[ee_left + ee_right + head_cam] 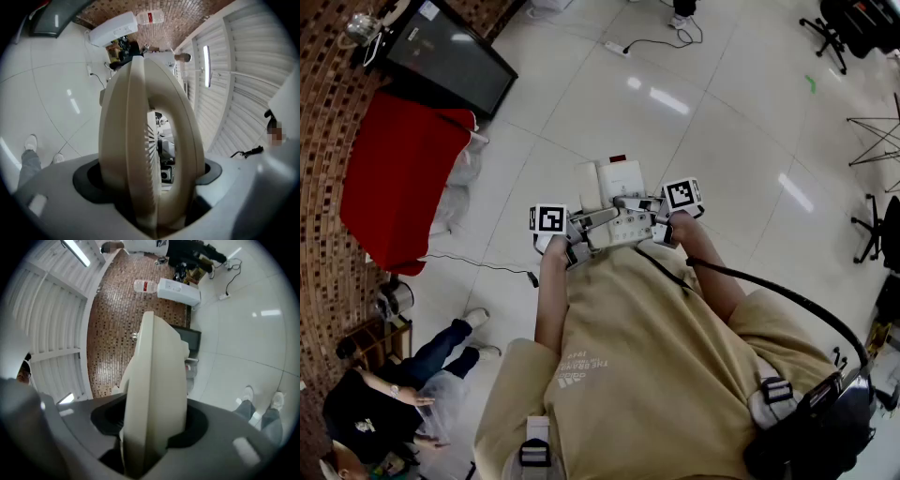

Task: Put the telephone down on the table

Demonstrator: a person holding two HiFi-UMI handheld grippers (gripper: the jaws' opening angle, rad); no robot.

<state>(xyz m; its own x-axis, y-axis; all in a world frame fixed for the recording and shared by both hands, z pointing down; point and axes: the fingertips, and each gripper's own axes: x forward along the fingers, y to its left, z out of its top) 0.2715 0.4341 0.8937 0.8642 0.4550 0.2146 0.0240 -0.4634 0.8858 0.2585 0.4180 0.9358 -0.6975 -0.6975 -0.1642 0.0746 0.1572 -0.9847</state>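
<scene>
In the head view both grippers are held level in front of the person's chest, tips pointing at each other. My left gripper [602,220] has its cream jaws [140,63] bowed into an oval with the tips meeting and nothing between them; the other gripper's camera shows through the gap. My right gripper [630,214] has its jaws [149,317] pressed flat together, empty. A white boxy thing [617,178] sits just beyond the grippers; I cannot tell whether it is the telephone. Neither gripper holds a telephone.
A red-draped table [403,169] and a black screen [450,52] stand at the left by the brick floor strip. A person [384,403] sits at the lower left. A power strip with cable [619,47] lies far ahead. Chair bases [872,225] stand at the right.
</scene>
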